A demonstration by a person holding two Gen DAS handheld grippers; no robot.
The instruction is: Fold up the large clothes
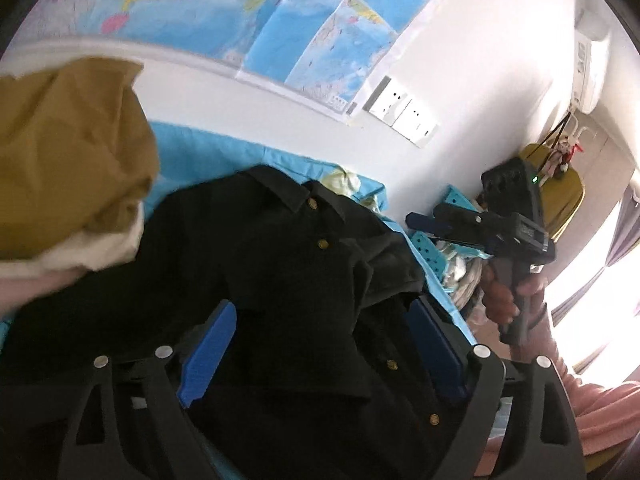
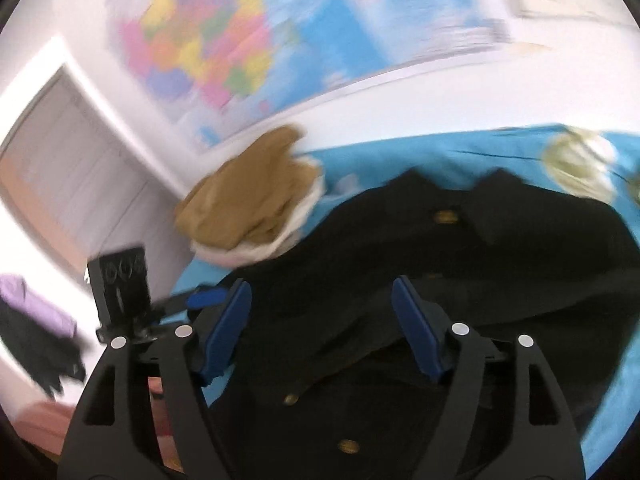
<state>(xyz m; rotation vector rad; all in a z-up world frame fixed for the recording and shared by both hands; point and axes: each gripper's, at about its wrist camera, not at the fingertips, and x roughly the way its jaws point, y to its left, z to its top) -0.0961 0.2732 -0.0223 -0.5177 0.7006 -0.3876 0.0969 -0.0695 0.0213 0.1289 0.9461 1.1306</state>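
A black collared jacket with brass buttons [image 1: 288, 264] lies rumpled on a blue sheet [image 1: 208, 152]. It also shows in the right wrist view [image 2: 460, 256]. My left gripper [image 1: 324, 340] is open above the jacket, blue pads wide apart, nothing between them. My right gripper [image 2: 322, 320] is open too, hovering over the jacket's lower part. The right gripper also shows from the side in the left wrist view [image 1: 416, 220], held by a hand beyond the bed's right edge. The left gripper's body [image 2: 120, 292] shows at the left of the right wrist view.
A pile of mustard and white clothes [image 1: 64, 168] sits left of the jacket, also in the right wrist view [image 2: 256, 200]. A pale crumpled cloth [image 2: 580, 164] lies at the far right. A blue basket [image 1: 432, 252] stands beside the bed. A map covers the wall [image 1: 280, 20].
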